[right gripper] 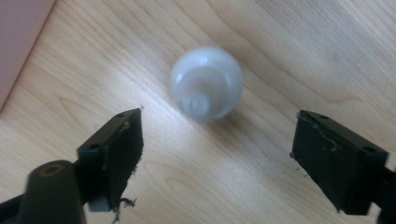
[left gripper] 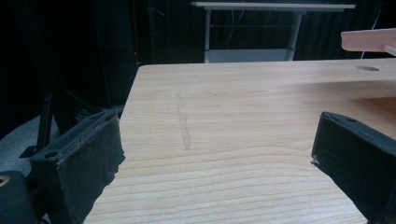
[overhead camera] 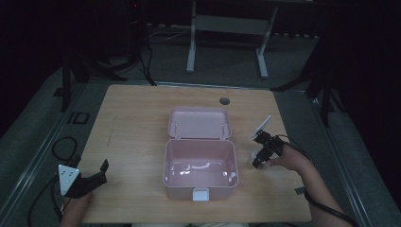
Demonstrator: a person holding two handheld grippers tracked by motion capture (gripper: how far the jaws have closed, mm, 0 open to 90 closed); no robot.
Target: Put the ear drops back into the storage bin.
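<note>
Pale wooden bench [overhead camera: 137, 142] bearing an open pink plastic box [overhead camera: 200, 168], ready for filling. Just right of it, small white rounded bulb [right gripper: 206, 91], framed ahead of the wide-open right gripper [right gripper: 217, 154]. Left gripper [left gripper: 215, 158] open, idle.

The room is dim, and its far side fades into black. A pale wooden worktop [overhead camera: 142, 118] stands in the middle, with rounded corners and a small round hole [overhead camera: 224, 100] near its far edge. A faint grey streak [left gripper: 183, 125] marks the wood on the left part. The floor [overhead camera: 227, 61] around it is grey. Beyond the far edge stands a light metal frame [overhead camera: 227, 28] on two legs with flat feet. Dark stands [overhead camera: 94, 66] and black cables [overhead camera: 64, 146] lie on the floor at the left.
</note>
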